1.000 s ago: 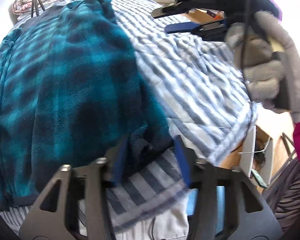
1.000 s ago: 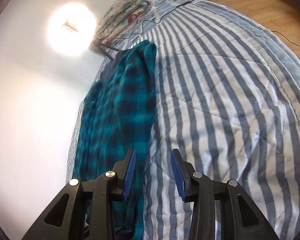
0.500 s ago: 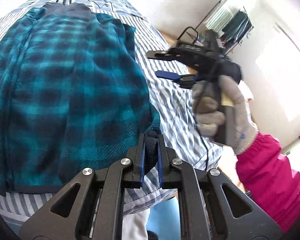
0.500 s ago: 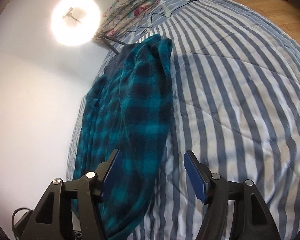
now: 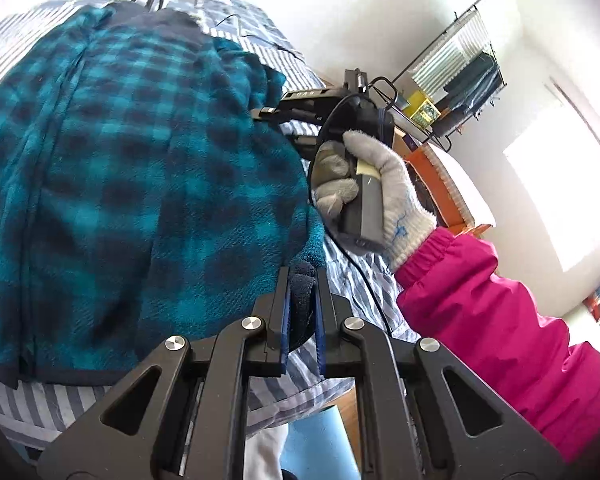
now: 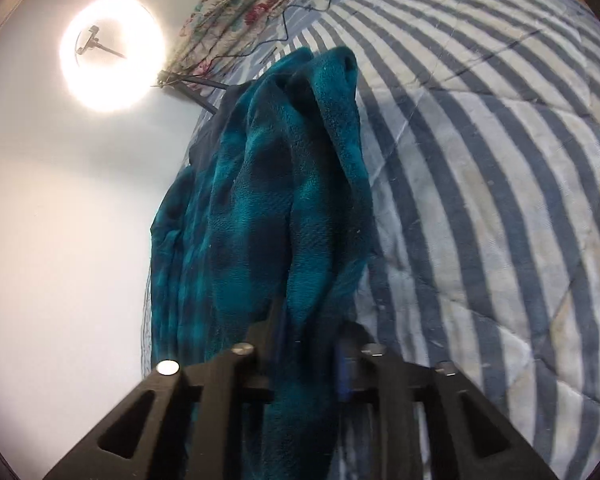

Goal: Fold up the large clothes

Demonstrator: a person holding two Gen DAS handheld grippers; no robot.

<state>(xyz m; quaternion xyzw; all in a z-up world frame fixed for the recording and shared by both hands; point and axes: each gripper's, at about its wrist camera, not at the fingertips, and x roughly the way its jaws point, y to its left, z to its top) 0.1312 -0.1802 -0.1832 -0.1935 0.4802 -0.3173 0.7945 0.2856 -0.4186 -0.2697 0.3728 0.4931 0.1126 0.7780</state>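
While left jaws pinch fleece jacket (image 5: 140, 168) hem, right jaws straddle it.

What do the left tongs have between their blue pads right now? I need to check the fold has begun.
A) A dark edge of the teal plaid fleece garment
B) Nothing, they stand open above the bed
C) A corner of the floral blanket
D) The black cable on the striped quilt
A: the left tongs are shut on a dark hem of the teal plaid fleece garment, which lies on the striped quilt.
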